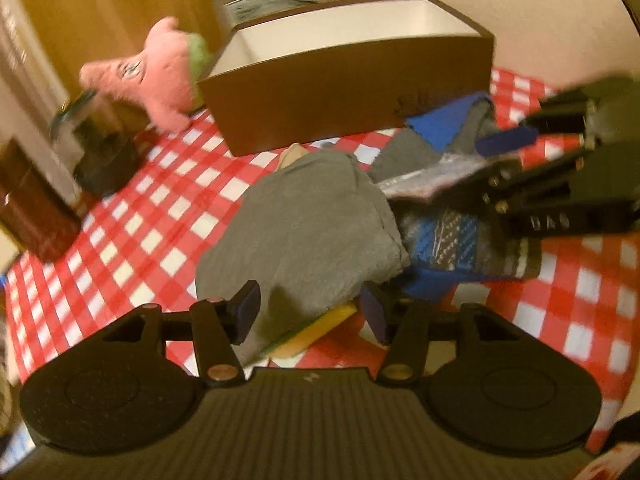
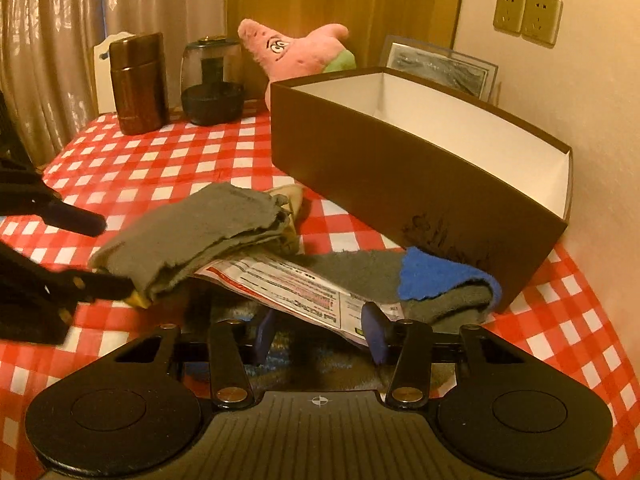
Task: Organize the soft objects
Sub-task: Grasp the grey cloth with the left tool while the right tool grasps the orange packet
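Note:
A folded grey cloth (image 1: 312,220) (image 2: 200,232) lies on the checked tablecloth over a yellow piece (image 1: 320,328). My left gripper (image 1: 310,312) (image 2: 106,254) stands open around the cloth's near end, with one finger touching it and the other apart. Beside it lie a printed plastic packet (image 1: 432,178) (image 2: 288,280), a blue patterned sock (image 1: 448,240) and a grey-and-blue cloth (image 1: 440,124) (image 2: 440,276). My right gripper (image 2: 320,332) (image 1: 500,164) is open with the packet's edge between its fingers, which do not press on it.
An open brown box (image 1: 344,92) (image 2: 400,184), white inside, stands behind the pile against the wall. A pink star plush (image 1: 156,76) (image 2: 296,52) leans at its left. A brown canister (image 2: 138,84) and a dark jar (image 2: 212,80) stand at the back. A framed picture (image 2: 440,64) rests behind the box.

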